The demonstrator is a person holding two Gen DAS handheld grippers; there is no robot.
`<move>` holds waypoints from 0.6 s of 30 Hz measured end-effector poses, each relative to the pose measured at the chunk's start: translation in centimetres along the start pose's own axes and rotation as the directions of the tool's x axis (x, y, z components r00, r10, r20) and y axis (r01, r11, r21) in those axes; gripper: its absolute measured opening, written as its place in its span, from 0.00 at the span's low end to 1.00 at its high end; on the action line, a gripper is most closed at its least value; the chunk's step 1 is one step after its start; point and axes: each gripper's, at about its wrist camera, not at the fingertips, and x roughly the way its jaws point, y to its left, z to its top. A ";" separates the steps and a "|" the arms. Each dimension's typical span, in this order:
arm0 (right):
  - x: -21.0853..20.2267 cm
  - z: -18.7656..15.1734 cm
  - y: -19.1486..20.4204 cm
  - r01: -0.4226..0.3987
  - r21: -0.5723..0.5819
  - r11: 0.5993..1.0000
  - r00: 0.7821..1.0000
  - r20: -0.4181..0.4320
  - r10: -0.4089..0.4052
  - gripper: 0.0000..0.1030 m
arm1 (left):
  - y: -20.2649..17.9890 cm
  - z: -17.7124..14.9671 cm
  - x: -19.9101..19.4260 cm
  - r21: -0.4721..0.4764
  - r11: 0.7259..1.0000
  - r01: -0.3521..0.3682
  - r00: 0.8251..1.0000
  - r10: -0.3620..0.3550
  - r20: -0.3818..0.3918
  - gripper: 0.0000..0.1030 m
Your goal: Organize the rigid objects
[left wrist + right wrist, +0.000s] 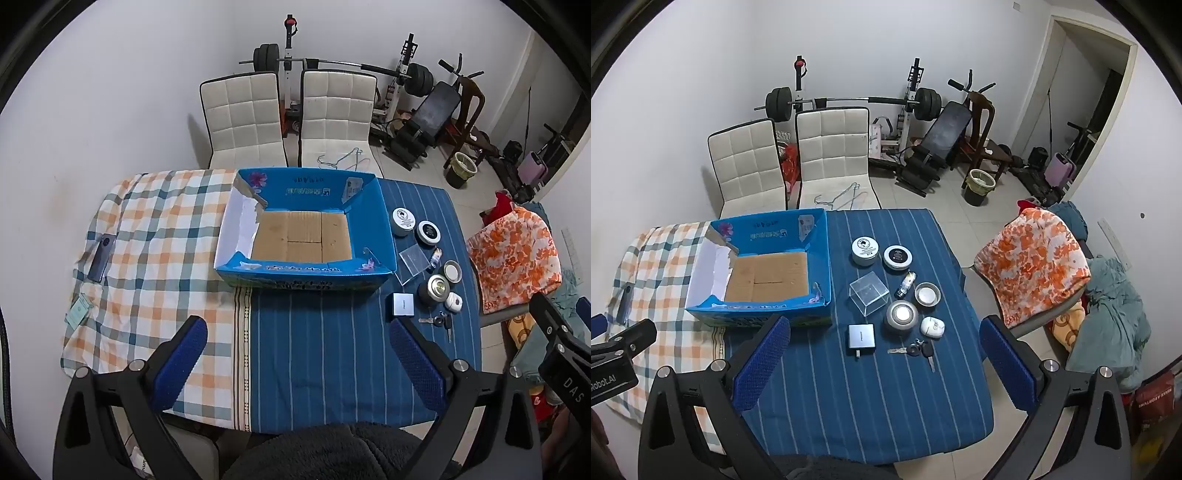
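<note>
Keys (919,350) between open right claw (882,365)

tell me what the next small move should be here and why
Probably lower the right gripper toward the silver box, the small item lying nearest it on the blue striped cloth. Both grippers hang open and hold nothing, the blue cardboard box is still empty, and the small items all sit to its right, away from the left gripper.
</note>
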 end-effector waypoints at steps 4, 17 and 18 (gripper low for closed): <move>0.1 0.1 -0.1 -0.003 0.000 1.000 1.000 -0.006 0.003 1.00 | -0.1 -0.1 0.0 0.007 1.000 0.001 1.000 -0.001 -0.003 0.98; 0.6 -1.3 -1.0 0.001 -0.001 1.000 1.000 -0.017 -0.001 1.00 | -0.9 -0.4 0.2 0.002 1.000 0.000 1.000 0.000 -0.011 0.98; 1.1 -1.2 -0.5 0.001 -0.001 1.000 1.000 -0.016 -0.001 1.00 | -0.7 -0.4 0.2 0.003 1.000 0.003 1.000 -0.003 -0.011 0.98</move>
